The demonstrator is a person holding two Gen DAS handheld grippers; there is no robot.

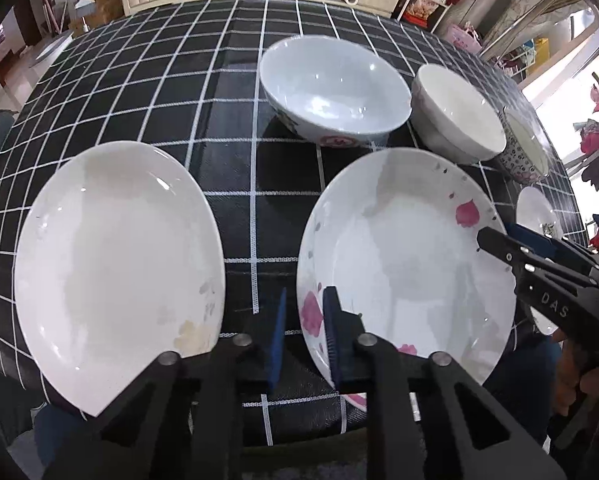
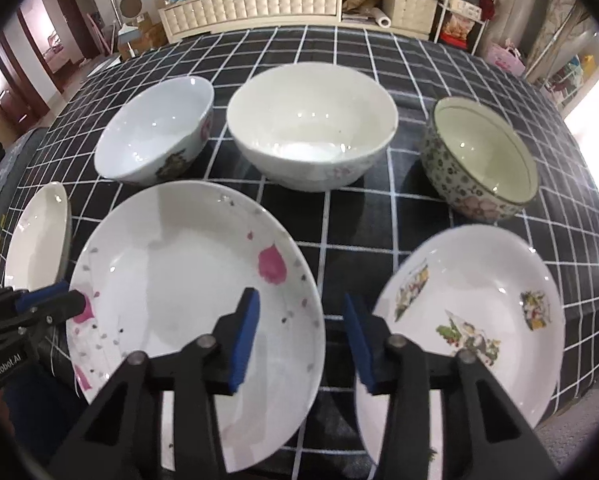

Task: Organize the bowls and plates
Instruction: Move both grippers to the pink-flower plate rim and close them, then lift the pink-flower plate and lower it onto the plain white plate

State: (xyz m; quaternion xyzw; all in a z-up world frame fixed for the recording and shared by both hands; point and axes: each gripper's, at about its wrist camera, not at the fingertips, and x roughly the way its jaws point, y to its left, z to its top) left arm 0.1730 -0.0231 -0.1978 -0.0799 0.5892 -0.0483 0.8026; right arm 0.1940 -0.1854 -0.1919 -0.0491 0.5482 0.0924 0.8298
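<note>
Three plates lie along the near edge of the table: a plain white plate [image 1: 115, 272] at left, a pink-flower plate [image 1: 403, 264] in the middle, also in the right wrist view [image 2: 187, 304], and a plate with green and red motifs [image 2: 471, 320] at right. Behind them stand a bluish-white bowl [image 1: 335, 92], a cream bowl [image 2: 311, 128] and a patterned bowl [image 2: 479, 160]. My left gripper [image 1: 305, 336] is open, its jaws over the left rim of the pink-flower plate. My right gripper [image 2: 299, 336] is open, above the gap between the two right plates.
The table carries a black cloth with a white grid [image 2: 379, 64]. A cream cabinet [image 2: 259, 0] and wire shelves [image 2: 459, 4] stand beyond the far edge. The table's near edge runs just under the plates.
</note>
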